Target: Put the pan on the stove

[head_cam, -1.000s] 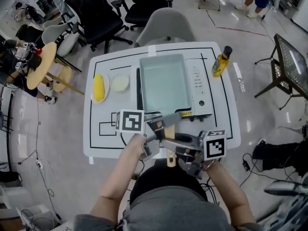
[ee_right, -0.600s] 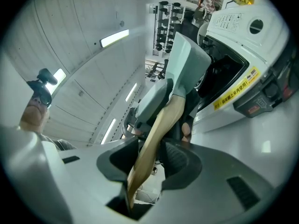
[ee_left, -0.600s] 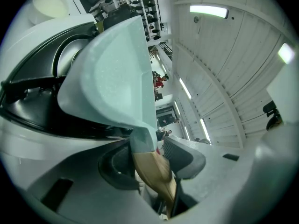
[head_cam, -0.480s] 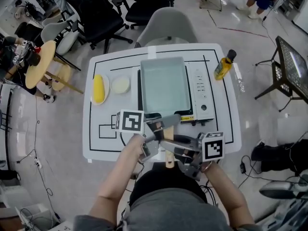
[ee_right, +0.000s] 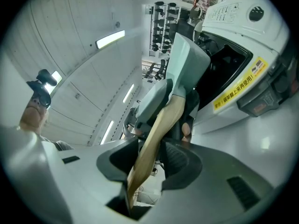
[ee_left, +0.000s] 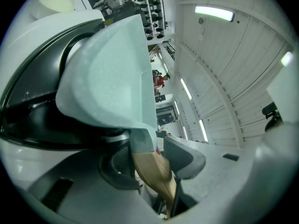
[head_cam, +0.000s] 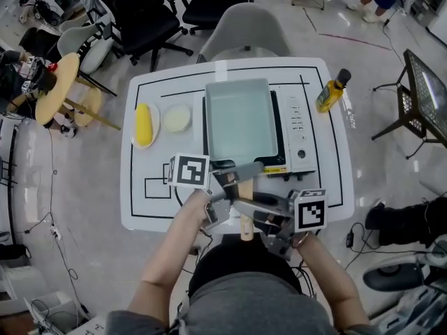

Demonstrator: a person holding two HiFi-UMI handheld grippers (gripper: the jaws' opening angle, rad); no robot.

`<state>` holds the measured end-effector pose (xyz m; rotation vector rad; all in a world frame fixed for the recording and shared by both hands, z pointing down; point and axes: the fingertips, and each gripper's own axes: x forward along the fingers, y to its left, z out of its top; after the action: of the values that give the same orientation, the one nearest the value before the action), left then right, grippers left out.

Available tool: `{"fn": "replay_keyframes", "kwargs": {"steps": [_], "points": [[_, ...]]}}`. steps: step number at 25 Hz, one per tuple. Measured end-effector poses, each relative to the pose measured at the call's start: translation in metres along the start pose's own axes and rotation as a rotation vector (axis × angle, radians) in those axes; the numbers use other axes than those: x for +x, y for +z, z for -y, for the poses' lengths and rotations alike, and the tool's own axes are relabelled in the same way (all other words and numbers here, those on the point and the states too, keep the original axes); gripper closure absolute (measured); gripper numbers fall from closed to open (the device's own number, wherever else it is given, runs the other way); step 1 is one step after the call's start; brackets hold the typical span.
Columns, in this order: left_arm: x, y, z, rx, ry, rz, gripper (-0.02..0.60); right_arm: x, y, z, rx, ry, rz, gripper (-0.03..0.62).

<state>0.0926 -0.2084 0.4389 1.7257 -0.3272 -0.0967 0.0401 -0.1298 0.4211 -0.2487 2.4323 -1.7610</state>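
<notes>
A pale green rectangular pan (head_cam: 237, 121) lies over the black burner of the white table stove (head_cam: 297, 128); I cannot tell whether it rests on it. Its wooden handle (head_cam: 246, 227) points toward me. My left gripper (head_cam: 234, 181) is shut on the handle close to the pan, and my right gripper (head_cam: 264, 218) is shut on it further back. In the left gripper view the pan (ee_left: 112, 73) rises above the burner (ee_left: 28, 120), with the handle (ee_left: 154, 169) between the jaws. The right gripper view shows the handle (ee_right: 156, 139) clamped, with the pan (ee_right: 187, 64) and stove (ee_right: 238, 78) beyond.
A yellow oil bottle (head_cam: 330, 93) stands right of the stove. Left of it are a plate with a yellow item (head_cam: 143, 125) and a small bowl (head_cam: 176, 118). A grey chair (head_cam: 241, 33) stands behind the table, and a round wooden table (head_cam: 59, 89) at far left.
</notes>
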Motion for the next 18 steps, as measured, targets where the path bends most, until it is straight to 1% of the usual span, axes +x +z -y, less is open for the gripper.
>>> {"fn": "replay_keyframes", "kwargs": {"steps": [12, 18], "points": [[0.0004, 0.0016, -0.0003, -0.01, -0.02, -0.024, 0.423, 0.002, 0.0027, 0.0005, 0.019, -0.001, 0.025, 0.442], [0.0021, 0.0024, 0.0007, -0.031, -0.027, -0.03, 0.423, 0.0013, 0.0051, 0.0006, 0.038, 0.01, 0.037, 0.442]]}}
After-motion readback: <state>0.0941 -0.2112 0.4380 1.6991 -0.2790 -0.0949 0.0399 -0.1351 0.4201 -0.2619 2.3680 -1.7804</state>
